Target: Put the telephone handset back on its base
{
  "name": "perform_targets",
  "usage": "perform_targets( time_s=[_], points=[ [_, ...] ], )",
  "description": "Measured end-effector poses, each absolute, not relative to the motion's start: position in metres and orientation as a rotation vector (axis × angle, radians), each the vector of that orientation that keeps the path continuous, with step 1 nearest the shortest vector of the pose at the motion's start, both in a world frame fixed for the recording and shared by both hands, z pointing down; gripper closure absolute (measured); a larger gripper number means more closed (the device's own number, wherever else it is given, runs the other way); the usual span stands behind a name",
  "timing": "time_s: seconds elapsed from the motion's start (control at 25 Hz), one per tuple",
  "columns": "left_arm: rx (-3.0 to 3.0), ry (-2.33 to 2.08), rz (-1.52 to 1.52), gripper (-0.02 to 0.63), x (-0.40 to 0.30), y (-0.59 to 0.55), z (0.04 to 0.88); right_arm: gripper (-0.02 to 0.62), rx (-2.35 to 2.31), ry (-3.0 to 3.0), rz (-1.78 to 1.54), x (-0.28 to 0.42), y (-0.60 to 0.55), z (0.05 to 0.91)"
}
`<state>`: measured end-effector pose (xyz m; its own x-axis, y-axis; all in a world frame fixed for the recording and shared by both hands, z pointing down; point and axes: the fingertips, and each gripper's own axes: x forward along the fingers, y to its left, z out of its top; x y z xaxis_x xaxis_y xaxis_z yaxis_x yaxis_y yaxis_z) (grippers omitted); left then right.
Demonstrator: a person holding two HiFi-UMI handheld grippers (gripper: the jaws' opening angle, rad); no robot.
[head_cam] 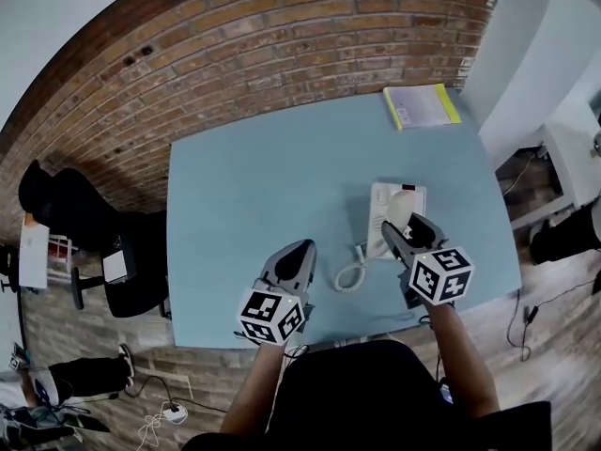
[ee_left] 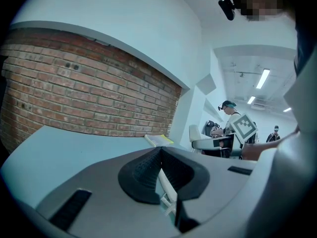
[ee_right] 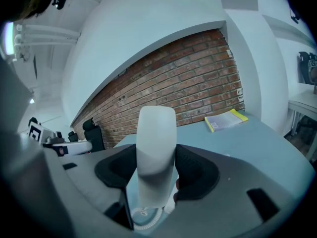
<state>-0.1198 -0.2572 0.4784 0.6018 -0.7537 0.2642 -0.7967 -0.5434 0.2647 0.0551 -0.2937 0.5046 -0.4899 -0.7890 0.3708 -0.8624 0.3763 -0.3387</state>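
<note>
A white telephone handset (ee_right: 156, 155) stands between the jaws of my right gripper (ee_right: 157, 175), which is shut on it. In the head view that right gripper (head_cam: 402, 227) holds the handset (head_cam: 400, 211) above the white telephone base (head_cam: 383, 201), which sits on the light blue table (head_cam: 263, 195). A coiled white cord (head_cam: 351, 272) runs from the base to the handset. My left gripper (head_cam: 299, 255) hovers over the table's near side, left of the phone, its jaws shut with nothing between them (ee_left: 159, 170).
A notebook with a yellow edge (head_cam: 421, 106) lies at the table's far right corner. A brick wall (head_cam: 282, 36) runs behind the table. A black office chair (head_cam: 122, 261) stands to the table's left. Other people stand in the background of the left gripper view.
</note>
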Motion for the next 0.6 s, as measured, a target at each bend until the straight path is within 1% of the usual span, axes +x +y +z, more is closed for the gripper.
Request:
perform_targets(
  time_s=[0.6],
  points=[
    [2.493,-1.198,0.184,0.597,-0.129,-0.271,0.483,0.356,1.507,-2.220,0.835,0.061,-0.314,0.567]
  ],
)
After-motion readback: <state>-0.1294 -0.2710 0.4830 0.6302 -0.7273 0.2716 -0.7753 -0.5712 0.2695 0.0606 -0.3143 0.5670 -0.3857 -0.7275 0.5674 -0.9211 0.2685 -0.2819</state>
